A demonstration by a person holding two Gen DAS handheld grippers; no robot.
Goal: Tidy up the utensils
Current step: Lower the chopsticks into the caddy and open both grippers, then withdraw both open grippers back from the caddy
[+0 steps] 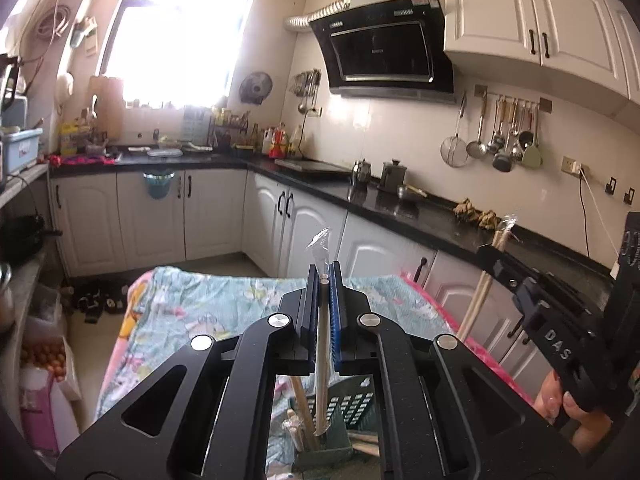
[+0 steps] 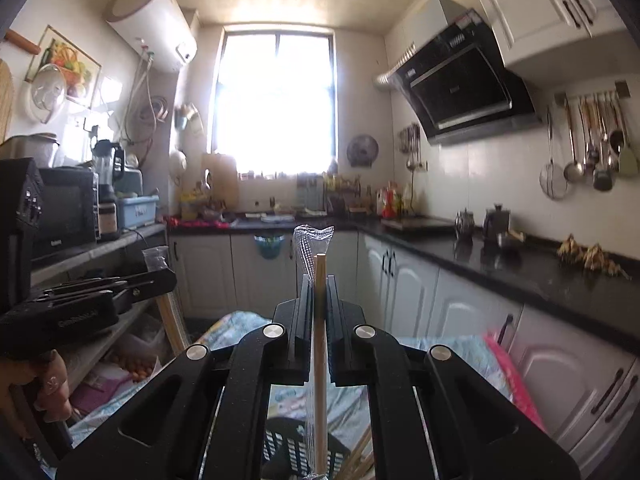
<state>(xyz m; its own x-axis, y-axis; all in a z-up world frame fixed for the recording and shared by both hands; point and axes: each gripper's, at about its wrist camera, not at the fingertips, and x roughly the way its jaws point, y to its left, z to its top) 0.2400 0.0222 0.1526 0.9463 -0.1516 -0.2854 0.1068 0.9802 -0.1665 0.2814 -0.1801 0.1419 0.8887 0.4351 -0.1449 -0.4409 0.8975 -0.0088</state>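
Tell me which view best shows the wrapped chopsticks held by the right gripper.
Right wrist view: the wrapped chopsticks run upright, clamped in the right gripper, wrapper top clear. The left wrist view shows them from the side, partly hidden.

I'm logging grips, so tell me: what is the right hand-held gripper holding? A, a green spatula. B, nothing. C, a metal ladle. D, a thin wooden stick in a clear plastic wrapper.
D: the right hand-held gripper is shut on a thin wooden stick in a clear plastic wrapper, which stands upright between its jaws.
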